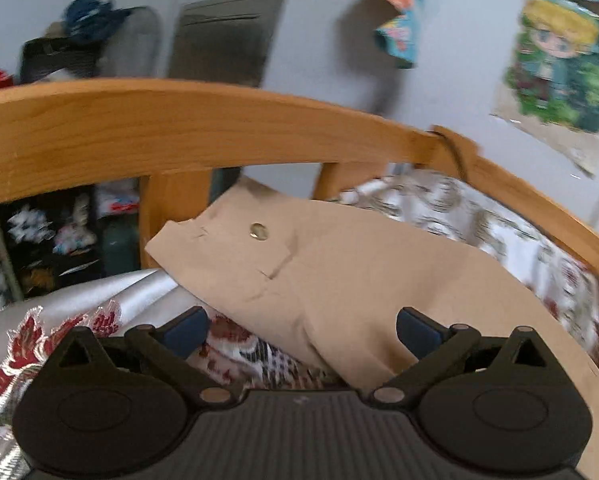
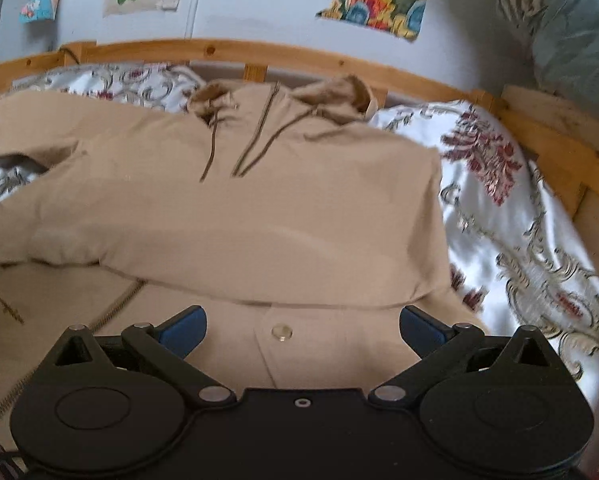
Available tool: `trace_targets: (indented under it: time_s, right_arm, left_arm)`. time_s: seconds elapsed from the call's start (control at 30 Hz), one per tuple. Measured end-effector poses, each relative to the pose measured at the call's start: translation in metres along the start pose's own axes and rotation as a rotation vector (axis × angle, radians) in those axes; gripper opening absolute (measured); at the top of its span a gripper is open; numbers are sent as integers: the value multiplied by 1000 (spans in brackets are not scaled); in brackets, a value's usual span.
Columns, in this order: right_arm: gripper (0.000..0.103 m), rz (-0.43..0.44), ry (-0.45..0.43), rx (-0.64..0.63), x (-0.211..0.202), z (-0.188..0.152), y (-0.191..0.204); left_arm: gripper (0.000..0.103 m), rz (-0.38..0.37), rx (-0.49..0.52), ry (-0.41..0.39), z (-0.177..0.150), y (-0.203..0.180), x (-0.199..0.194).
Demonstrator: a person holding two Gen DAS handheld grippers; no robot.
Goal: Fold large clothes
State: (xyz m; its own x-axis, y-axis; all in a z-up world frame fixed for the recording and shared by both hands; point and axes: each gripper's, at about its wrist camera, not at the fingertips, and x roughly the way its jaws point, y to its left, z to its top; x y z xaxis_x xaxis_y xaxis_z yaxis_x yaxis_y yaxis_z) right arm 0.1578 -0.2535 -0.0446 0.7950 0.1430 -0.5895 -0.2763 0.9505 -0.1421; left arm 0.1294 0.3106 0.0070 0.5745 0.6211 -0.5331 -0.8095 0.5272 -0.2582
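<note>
- Right gripper (image 2: pixel 301 334): jaws spread wide and empty, hanging just above the lower front of the tan hooded jacket (image 2: pixel 235 200), near a snap button (image 2: pixel 281 333).
- Left gripper (image 1: pixel 299 336): jaws also released, nothing between them; a jacket edge with another snap (image 1: pixel 258 231) lies just beyond.
- Jacket sits on the bed's floral bedspread (image 2: pixel 499 208), hood (image 2: pixel 339 92) towards the wooden bed rail (image 2: pixel 259 50), drawstrings loose.
- Progress, my read: one sleeve is laid across the chest, right side folded in straight. The left side looks unfolded, zipper (image 2: pixel 111 312) edge exposed.
- Left to do: fold the other side in, then double bottom to hood.
</note>
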Motion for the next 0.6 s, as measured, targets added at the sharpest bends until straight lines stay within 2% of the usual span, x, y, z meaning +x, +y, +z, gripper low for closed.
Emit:
trace_targets:
  time_s: [0.07,0.13,0.2,0.3,0.4,0.53,0.6]
  right_arm:
    - [102,6,6,-1,1,-3,1]
    - [102,14,10,-4,4,-5,3]
    - [102,20,19,-4,6,-6,2]
    - [102,27,27,7,8,-8,0]
    - [102,33,22,16,8,-8,-1]
    - [102,36,6,20,5,-6,-4]
    - [102,35,-4,24,3,-4,-5]
  left_arm:
    - [98,26,-16,14,1,-4,6]
    - [78,84,-22,2,2,-10,9]
    - [46,139,-18,-13,2,-10,7]
    - [23,153,-16,-34,-2,-13,1]
    - [8,119,-32,-65,-5,-13,-13]
    - [5,70,-11,-140,1,-29,-41]
    - [4,6,15,-198,6,-44,-60]
